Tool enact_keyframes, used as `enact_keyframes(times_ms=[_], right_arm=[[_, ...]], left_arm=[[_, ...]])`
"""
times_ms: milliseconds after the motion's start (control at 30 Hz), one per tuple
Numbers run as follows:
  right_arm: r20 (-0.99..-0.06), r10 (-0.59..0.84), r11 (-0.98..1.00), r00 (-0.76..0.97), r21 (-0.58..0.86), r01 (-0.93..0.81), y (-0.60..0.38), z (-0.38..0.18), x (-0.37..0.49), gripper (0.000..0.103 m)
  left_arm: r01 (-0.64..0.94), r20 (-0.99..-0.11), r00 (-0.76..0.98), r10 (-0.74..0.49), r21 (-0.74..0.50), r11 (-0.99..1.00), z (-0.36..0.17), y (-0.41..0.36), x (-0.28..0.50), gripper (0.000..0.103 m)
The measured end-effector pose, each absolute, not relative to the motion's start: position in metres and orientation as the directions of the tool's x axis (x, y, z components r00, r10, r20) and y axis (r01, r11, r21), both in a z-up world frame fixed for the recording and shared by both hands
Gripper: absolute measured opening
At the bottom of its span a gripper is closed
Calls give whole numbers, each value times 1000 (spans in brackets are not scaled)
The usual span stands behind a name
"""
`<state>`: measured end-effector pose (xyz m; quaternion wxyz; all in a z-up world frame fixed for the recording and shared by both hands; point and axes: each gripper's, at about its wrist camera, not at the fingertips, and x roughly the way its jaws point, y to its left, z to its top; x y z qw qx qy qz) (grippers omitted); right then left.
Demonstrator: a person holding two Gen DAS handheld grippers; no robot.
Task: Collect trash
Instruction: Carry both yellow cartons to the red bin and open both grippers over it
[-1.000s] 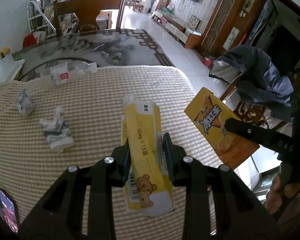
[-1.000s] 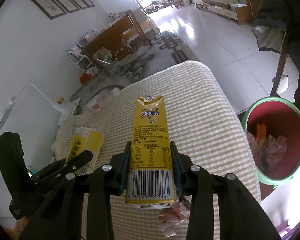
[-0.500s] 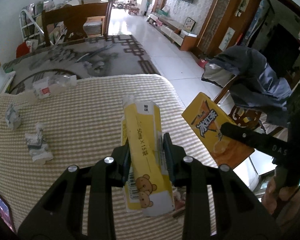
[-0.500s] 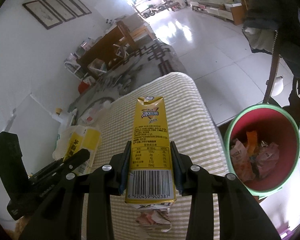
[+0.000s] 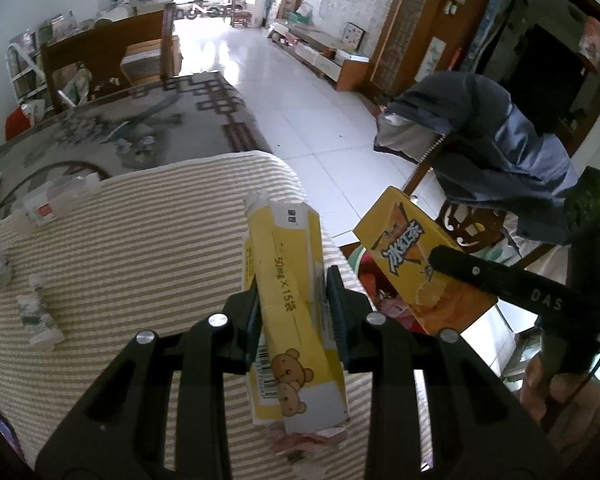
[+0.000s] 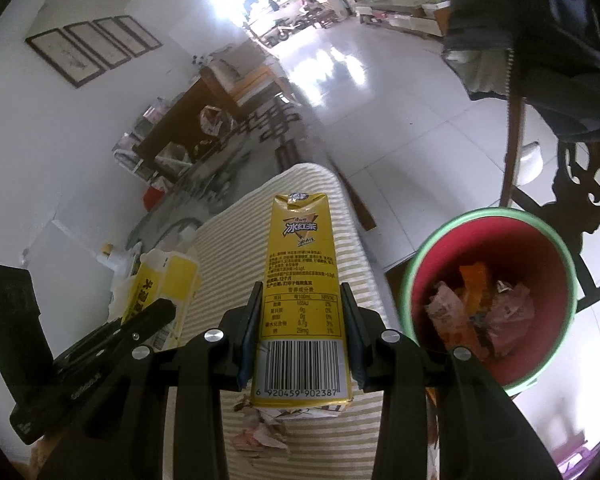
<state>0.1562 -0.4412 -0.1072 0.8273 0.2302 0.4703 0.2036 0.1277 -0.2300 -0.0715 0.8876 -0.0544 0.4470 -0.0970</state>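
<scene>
Left wrist view: the left claw [image 5: 292,300] is closed on a yellow-and-white carton [image 5: 294,304] with a bear print, both pads pressed flat against its long sides. The carton's long axis runs along the fingers, its torn top end pointing away from the camera and tilted slightly left, its bear end nearest the lens. It is held above the striped counter [image 5: 140,248], near the counter's far right corner. Crumpled paper scraps [image 5: 36,316] lie at the counter's left edge, and a small white packet [image 5: 44,210] sits near its far left corner. To the right, the right claw [image 5: 460,264] holds a yellow tea carton [image 5: 416,264] past the counter's right edge. A jacket [image 5: 488,148] hangs on a chair behind it.

Right wrist view: the right claw [image 6: 300,320] is clamped on the tea carton [image 6: 300,284], fingers touching both narrow sides. Its long axis follows the fingers, top pointing away and upward, barcode end toward the camera. It hangs over the counter's [image 6: 360,280] right edge. Just right and below stands a green-rimmed bin [image 6: 420,264] with a red inside, wrappers within. The left claw [image 6: 152,312] with its carton [image 6: 160,280] shows at left.
</scene>
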Motion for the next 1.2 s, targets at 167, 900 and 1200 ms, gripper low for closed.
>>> enact_keyframes(times_ms=[167,900,1200], right_arm=[[-686,535,812,493,579,-76,-469,-111,158,36],[-725,432,814,536,570,115,-561,-134,156,36],[-743,411,809,527,564,165,-580,-145,153,36]], left_arm=[[165,-788,567,-239,-176,971,-73,-255,137,29],[320,-833,447,-325,-190,928,-104,-350,169,29],[368,-857,390,-337,-191,910,-123,-375,173,29]])
